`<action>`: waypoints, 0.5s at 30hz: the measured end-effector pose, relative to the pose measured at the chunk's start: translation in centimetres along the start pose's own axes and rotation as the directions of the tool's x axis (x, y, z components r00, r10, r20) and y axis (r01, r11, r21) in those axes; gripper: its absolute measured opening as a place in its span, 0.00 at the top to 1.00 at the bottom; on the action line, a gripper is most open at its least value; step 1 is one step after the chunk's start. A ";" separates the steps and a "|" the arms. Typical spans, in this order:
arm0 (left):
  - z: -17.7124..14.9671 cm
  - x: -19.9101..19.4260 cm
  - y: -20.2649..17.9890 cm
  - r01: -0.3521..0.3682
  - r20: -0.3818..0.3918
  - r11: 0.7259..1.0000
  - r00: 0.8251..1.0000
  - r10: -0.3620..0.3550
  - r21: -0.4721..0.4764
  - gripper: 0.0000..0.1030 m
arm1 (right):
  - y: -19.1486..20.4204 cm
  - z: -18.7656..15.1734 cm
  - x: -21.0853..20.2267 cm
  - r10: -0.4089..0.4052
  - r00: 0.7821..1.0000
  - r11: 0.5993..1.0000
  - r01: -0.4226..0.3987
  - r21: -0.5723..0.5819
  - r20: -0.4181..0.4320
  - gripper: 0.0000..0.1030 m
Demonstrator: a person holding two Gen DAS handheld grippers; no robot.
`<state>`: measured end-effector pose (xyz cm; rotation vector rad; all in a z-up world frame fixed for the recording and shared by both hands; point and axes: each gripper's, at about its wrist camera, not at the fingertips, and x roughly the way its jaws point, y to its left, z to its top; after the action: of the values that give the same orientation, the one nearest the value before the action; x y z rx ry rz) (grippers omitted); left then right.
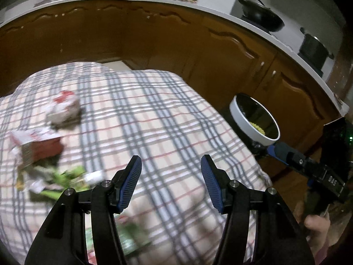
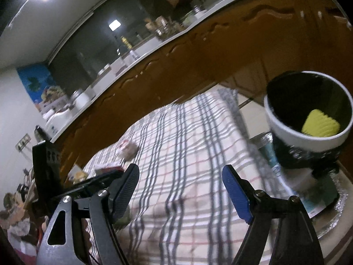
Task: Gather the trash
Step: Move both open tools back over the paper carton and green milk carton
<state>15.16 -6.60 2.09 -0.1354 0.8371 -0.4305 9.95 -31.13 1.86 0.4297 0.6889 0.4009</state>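
A plaid cloth covers the counter, with brown cabinets across the top of the frame. Trash (boxes, green wrappers, blurred) lies at left, left of the left tool. Both tools' jaws stand apart and empty; the right tool sits lower left of the bin.

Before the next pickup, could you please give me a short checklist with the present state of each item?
1. Left gripper jaws open and empty: ok.
2. Right gripper jaws open and empty: ok.
3. Trash on the cloth in view: ok, a red box, a wrapper and green scraps.
4. Bin upright with room inside: ok, one yellow piece in it.
5. What each scrap is: cannot tell, blurred.
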 end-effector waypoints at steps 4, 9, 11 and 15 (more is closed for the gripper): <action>-1.0 -1.9 2.7 -0.032 0.011 0.999 0.999 0.033 -0.037 0.45 | 1.5 -0.7 0.9 0.037 0.999 0.999 -0.038 -0.038 -0.037 0.23; -2.2 -4.0 5.6 -0.076 0.020 0.994 0.997 0.078 -0.077 0.45 | 3.6 -1.6 2.1 0.086 0.991 0.990 -0.097 -0.106 -0.103 0.23; -2.6 -4.7 6.6 -0.096 0.021 0.991 0.995 0.098 -0.092 0.45 | 4.8 -2.0 2.8 0.107 0.984 0.980 -0.128 -0.150 -0.143 0.23; -3.1 -6.0 8.7 -0.134 0.030 0.983 0.990 0.139 -0.126 0.44 | 7.6 -3.3 4.5 0.130 0.964 0.948 -0.189 -0.255 -0.232 0.21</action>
<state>12.11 3.99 1.66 -0.1990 0.8298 -0.2460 9.32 -21.76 1.08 0.1786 0.7954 0.6958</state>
